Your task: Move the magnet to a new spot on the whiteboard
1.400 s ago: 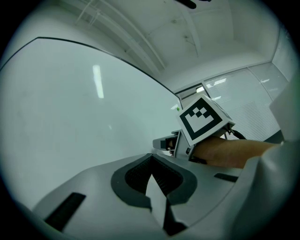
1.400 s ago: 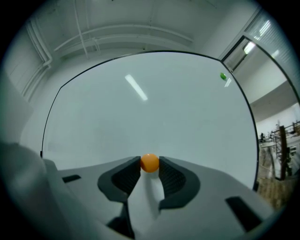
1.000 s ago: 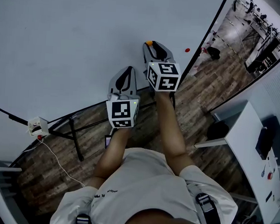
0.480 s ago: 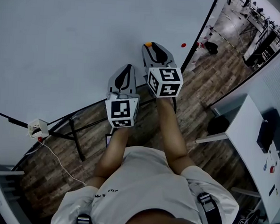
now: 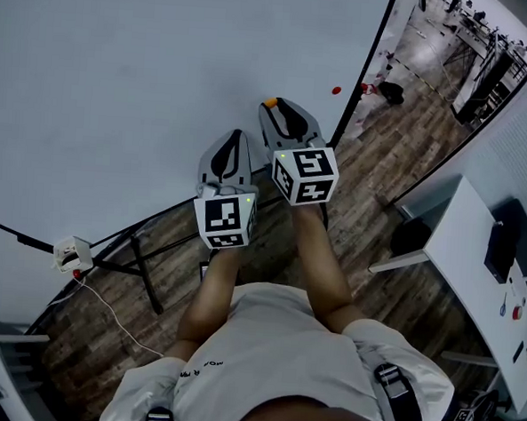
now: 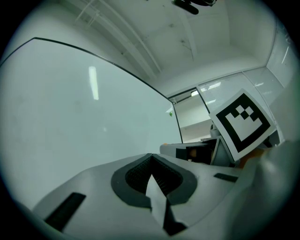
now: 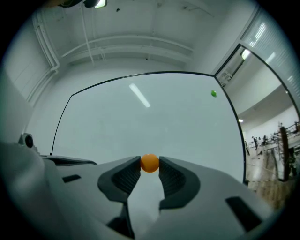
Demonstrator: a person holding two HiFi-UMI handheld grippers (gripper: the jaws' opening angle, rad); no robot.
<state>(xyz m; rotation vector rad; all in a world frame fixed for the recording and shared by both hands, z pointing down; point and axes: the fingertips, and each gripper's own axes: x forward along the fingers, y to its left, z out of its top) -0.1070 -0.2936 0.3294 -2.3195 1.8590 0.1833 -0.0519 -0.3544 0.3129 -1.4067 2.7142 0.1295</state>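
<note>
One orange magnet (image 7: 149, 163) sits clamped in the right gripper's (image 7: 149, 167) fingers (image 7: 126, 178).

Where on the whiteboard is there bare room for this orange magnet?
Almost the whole whiteboard is bare: the wide stretch left of and above the right gripper holding the orange magnet. Only the upper right corner, by the frame, is taken, by a green magnet.

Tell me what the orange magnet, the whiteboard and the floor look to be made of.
The orange magnet is a smooth, matte ball, probably plastic-coated; its core is not visible. The whiteboard is a glossy white panel, likely coated steel or melamine: it mirrors a bright streak of light and has thin dark edge trim. The floor shows planks with visible grain, either wood or laminate; I cannot tell which.
</note>
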